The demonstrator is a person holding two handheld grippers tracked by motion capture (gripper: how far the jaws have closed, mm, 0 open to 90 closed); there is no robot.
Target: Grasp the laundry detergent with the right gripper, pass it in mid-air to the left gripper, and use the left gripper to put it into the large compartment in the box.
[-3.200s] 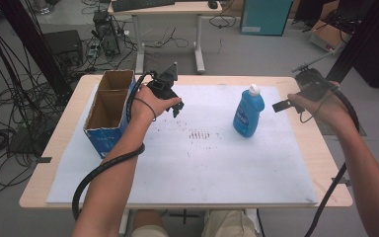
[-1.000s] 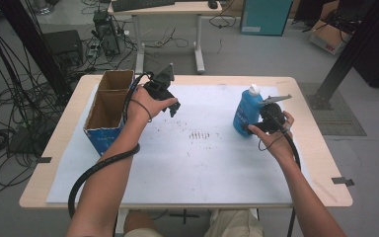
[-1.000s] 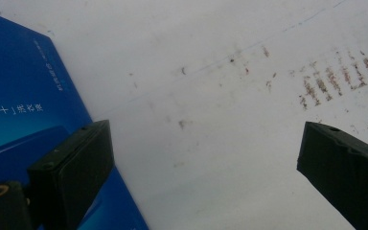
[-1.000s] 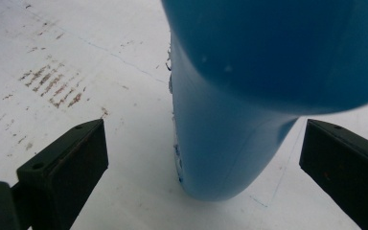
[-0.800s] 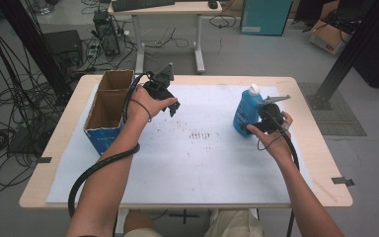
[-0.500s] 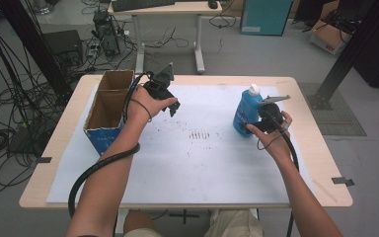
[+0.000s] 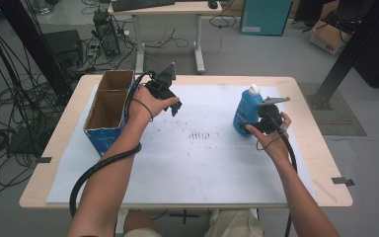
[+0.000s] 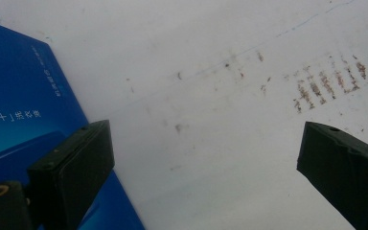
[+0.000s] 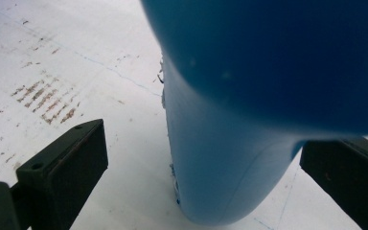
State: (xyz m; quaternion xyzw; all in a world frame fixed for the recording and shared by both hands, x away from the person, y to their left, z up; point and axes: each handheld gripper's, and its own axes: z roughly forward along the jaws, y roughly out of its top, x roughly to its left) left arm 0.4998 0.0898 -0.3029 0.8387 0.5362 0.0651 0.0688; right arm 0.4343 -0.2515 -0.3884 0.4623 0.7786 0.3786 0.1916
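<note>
Presently the blue bottle stands upright at the worktop's right, between the spread jaws of the right gripper, untouched; left gripper, also spread, hovers by the cardboard box.

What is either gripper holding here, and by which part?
Nothing is held. The right gripper stands open around the blue bottle's lower body, jaws not closed on it; the left gripper is open over the white mat.

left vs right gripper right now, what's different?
The left gripper hovers beside the cardboard box with bare white sheet between its jaws; the right gripper has the blue bottle between its jaws. The left points down at the table; the right reaches in sideways. Both are open.
</note>
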